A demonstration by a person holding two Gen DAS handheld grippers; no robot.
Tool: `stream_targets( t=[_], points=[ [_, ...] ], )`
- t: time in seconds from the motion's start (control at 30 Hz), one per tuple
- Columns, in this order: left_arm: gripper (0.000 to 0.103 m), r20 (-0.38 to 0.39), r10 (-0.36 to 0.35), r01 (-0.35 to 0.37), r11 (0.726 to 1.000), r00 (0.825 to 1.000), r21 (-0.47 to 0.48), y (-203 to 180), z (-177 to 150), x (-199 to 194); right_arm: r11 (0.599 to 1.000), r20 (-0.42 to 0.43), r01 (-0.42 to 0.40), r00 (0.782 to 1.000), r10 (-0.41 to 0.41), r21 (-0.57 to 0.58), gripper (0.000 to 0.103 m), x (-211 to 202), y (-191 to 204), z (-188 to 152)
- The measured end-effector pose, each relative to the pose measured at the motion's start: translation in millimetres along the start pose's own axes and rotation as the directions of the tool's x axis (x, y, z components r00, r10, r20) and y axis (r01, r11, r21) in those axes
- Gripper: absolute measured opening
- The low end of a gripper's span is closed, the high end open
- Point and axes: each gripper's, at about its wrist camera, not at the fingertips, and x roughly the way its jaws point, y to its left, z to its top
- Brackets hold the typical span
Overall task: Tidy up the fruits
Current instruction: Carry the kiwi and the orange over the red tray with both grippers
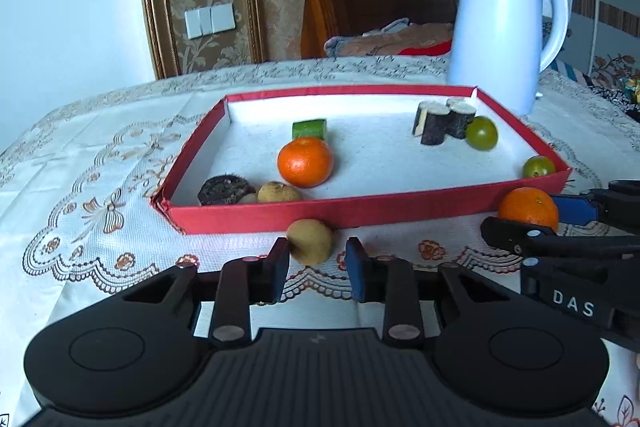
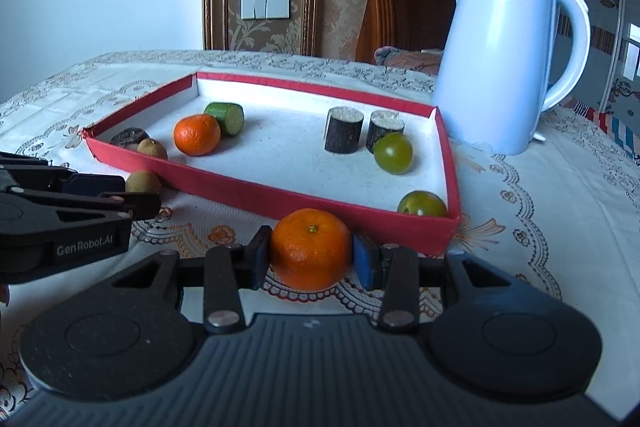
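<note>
1. While both my claws sit low over the cloth point(image 1: 100, 147) in front of the tray point(image 1: 360, 213), the step in hand looks like a double pick-up: each claw takes one fruit that lies outside the red wall. Behind the tray stands a white kettle point(image 1: 500, 27), which plays no part.
2. My right claw point(image 2: 310, 251) pinches the loose orange point(image 2: 310, 269) squarely, a pad on each flank. It sits on the cloth just before the tray's near wall, close to the right corner.
3. My left claw point(image 1: 318, 247) is drawn in around the brown fruit point(image 1: 310, 241), which also lies just outside the near wall. One pad touches it; the blue pad looks a hair off, so I judge the grip light.
4. Next, I think, comes a lift high enough to clear the wall, then a set-down: the orange beside the tray orange point(image 1: 306, 161), the brown fruit beside its twin point(image 1: 279, 191) in the near left corner. The two claws are near each other, so they should rise without crossing.
5. Hard to make out: a dark round lump point(image 1: 224, 190) in the near left corner, and a pale bit next to it, half hidden by the wall. One green fruit point(image 1: 538, 167) is partly cut off by the wall too. Whether either held fruit is off the cloth, I cannot tell.
</note>
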Motion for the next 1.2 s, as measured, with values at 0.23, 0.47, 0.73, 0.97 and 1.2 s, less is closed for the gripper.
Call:
stream_targets(
  t=[0.23, 0.47, 0.73, 0.97, 1.2],
  points=[
    [0.030, 0.054, -0.038, 0.040, 0.998, 0.998, -0.038, 6, 4, -12, 1.000, 0.043, -0.001, 0.999, 0.000, 0.029, 0.039, -9, -5, 1],
    [0.030, 0.070, -0.046, 0.053, 0.994, 0.996, -0.100, 20, 20, -12, 0.996, 0.117, 0.029, 0.992, -0.040, 0.089, 0.039, -20, -18, 14],
    [0.030, 0.070, 0.003, 0.007, 0.990, 0.998, -0.141, 34, 39, 10, 0.990, 0.081, 0.057, 0.994, -0.067, 0.128, 0.039, 2, -26, 36],
    [0.030, 0.045, -0.042, 0.048, 0.989, 0.998, -0.142, 49, 27, 7, 0.987, 0.081, 0.070, 0.993, -0.082, 0.144, 0.039, 7, -30, 36],
    [0.031, 0.052, -0.097, 0.102, 0.989, 0.994, -0.108, 43, 5, -11, 0.987, 0.066, 0.049, 0.996, -0.060, 0.151, 0.039, 9, -29, 31]
  ],
)
